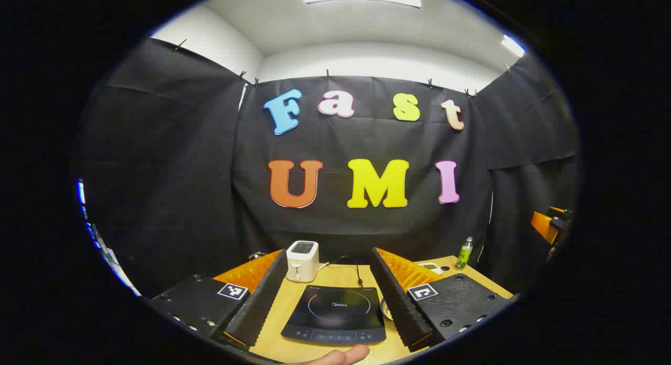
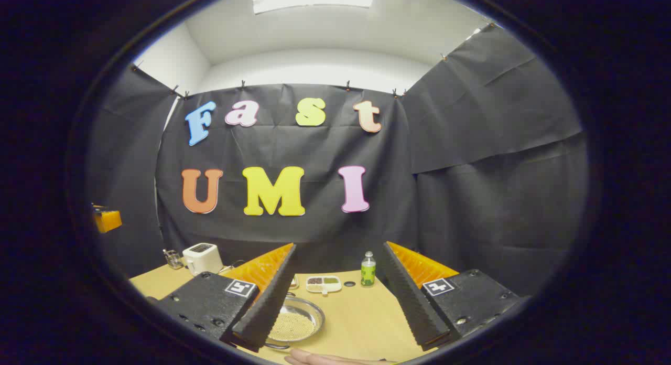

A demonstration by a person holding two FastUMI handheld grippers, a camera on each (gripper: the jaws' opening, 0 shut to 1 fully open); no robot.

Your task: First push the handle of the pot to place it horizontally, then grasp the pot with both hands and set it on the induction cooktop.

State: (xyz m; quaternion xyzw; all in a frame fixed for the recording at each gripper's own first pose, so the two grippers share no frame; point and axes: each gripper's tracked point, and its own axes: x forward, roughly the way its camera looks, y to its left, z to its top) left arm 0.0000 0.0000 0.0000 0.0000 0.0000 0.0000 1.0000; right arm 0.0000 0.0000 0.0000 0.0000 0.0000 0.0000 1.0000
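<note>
Toaster (image 1: 302, 260) sits left of centre in my left gripper view, with the induction cooktop (image 1: 335, 313) on the desk (image 1: 283, 307) between my released left gripper (image 1: 327, 297) fingers. Rightward, my right gripper view frames the pot (image 2: 293, 323), a shallow metal pan, low at centre beside the spread right gripper (image 2: 335, 302) fingers; its handle I cannot make out. I judge the handle push not yet begun; next I must find that handle.

This was a staged recording booth: black cloth wall (image 1: 173, 160) clipped up all round, a wooden table (image 2: 361, 315) carrying an induction cooktop (image 1: 335, 313), toaster (image 1: 302, 260) and bottle (image 2: 368, 269).
</note>
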